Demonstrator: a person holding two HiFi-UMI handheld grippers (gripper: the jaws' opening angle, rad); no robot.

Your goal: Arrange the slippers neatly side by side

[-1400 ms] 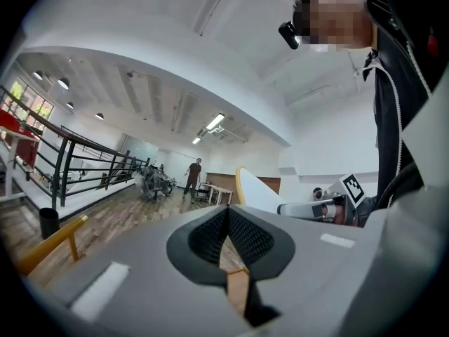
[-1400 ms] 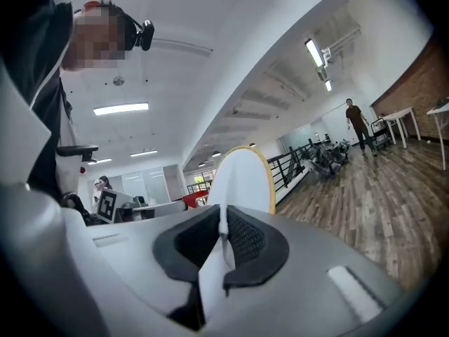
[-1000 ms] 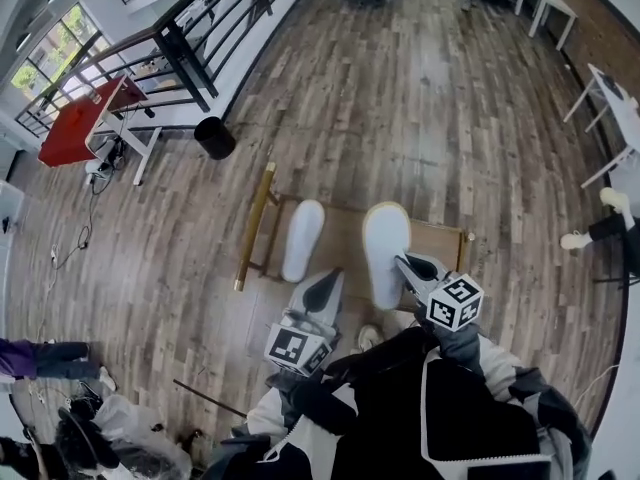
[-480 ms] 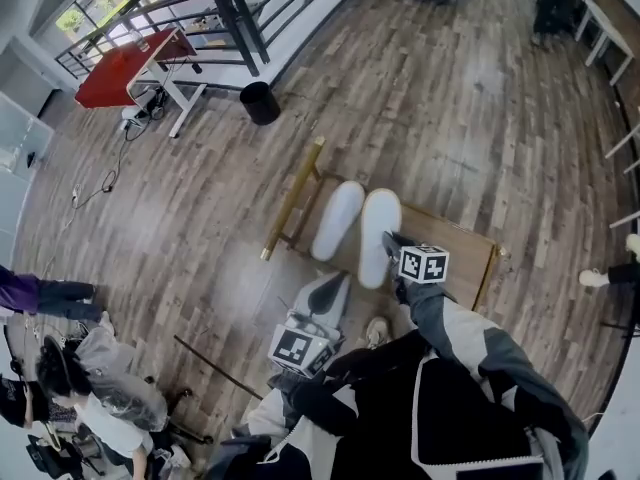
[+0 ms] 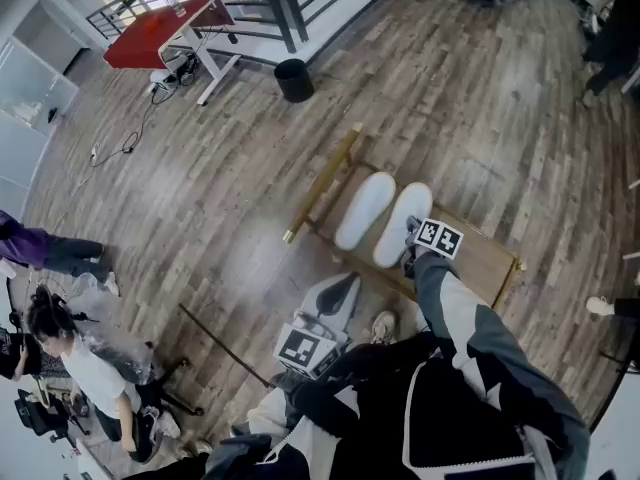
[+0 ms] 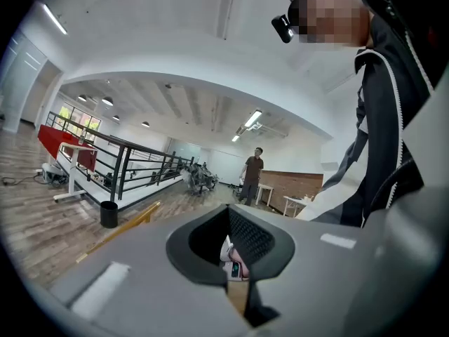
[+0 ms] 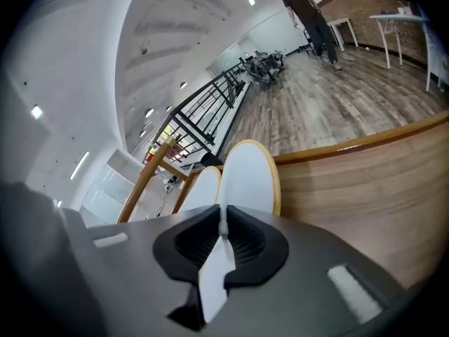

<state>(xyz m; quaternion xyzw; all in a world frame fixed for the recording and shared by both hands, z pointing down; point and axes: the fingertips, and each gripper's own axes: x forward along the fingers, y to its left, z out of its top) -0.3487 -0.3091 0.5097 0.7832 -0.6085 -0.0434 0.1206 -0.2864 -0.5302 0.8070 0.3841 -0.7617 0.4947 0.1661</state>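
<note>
right slipper (image 5: 402, 223) heel hidden, under right gripper (image 5: 411, 238)

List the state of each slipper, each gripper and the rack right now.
left slipper: lying on the wooden rack, free of both grippers.
right slipper: side by side with the left slipper, heel edge clamped.
right gripper: shut on right slipper.
left gripper: shut, empty, near the person's body.
wooden rack: low on the floor, under both slippers.

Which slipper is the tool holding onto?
The right-hand slipper in the head view: the right tool is clamped on its near end. The left-hand slipper beside it lies free, with no tool on it.
</note>
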